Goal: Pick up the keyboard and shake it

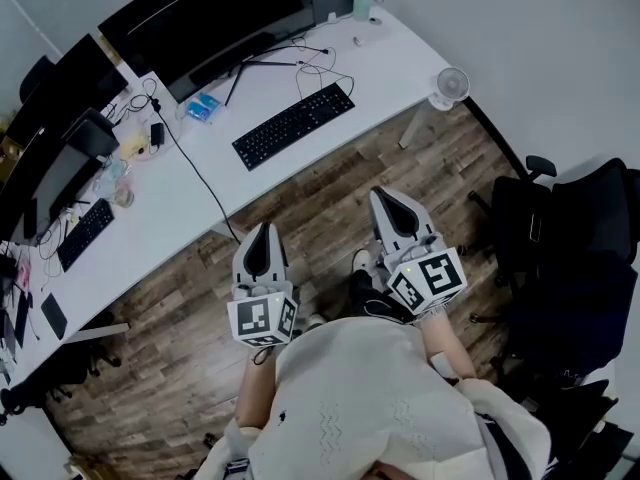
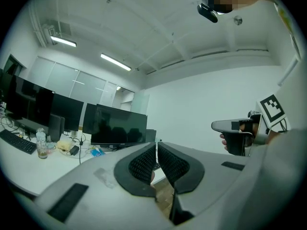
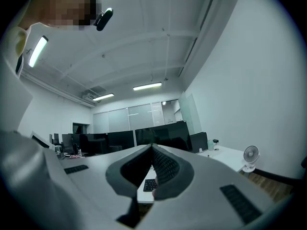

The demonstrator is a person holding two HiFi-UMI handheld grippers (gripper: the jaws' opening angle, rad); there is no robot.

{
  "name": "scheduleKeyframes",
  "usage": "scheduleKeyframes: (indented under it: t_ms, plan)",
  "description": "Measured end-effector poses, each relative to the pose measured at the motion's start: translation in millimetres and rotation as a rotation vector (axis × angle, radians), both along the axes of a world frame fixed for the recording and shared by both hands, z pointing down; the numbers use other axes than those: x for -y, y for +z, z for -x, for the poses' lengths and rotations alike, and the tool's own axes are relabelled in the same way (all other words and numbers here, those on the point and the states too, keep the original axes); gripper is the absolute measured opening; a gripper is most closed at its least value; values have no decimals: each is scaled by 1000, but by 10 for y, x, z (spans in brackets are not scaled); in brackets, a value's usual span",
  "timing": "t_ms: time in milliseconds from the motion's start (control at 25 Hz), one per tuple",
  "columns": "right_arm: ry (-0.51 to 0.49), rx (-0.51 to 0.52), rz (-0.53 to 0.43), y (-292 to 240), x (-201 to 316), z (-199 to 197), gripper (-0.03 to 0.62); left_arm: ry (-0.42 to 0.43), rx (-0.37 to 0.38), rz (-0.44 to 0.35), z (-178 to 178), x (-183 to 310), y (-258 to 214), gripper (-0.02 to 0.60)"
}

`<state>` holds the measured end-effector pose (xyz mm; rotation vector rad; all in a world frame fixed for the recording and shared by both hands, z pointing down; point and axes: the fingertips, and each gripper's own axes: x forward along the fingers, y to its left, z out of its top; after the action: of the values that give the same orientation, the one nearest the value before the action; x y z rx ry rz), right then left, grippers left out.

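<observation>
Two grippers are up and both are empty: the left gripper (image 1: 263, 230) has its jaws pressed together with nothing between them, and the right gripper (image 1: 388, 198) is likewise closed tip to tip on nothing. Both point level towards the desk (image 1: 380, 63) from over the wooden floor, well apart from it. The keyboard (image 1: 293, 125) lies flat and slantwise near the desk's front edge, in front of the monitor (image 1: 215, 13), and shows as a sliver below the right jaws in the right gripper view. A second keyboard (image 1: 85, 233) sits far off to the left, so the nearer one is probably the target. It looks like a long, thin, stiff plastic slab, likely light, with smooth edges that could slip once shaken. Cables (image 1: 310, 63) trail behind it, and one may tether it and limit the lift. The safest hold is probably one gripper on each short end, pinching the frame rather than the keys, which means both sets of jaws must open first.
</observation>
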<state>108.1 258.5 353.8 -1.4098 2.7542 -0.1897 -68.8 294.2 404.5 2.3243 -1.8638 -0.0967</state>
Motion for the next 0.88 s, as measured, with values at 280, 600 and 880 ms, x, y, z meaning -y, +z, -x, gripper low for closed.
scheduleKeyframes:
  t_ms: [280,600,880]
  plan:
    - [-26,7,14,-44,582,-195,1,-20,23,-14,-252,518,-129,21]
    - [-67,1,13,-90,1184,-511,2,-54,19,-13,-627,1056,-164,21]
    - [-98,13,-4,-144,1614,-757,2,-134,-60,-16,-742,1397,-202,21]
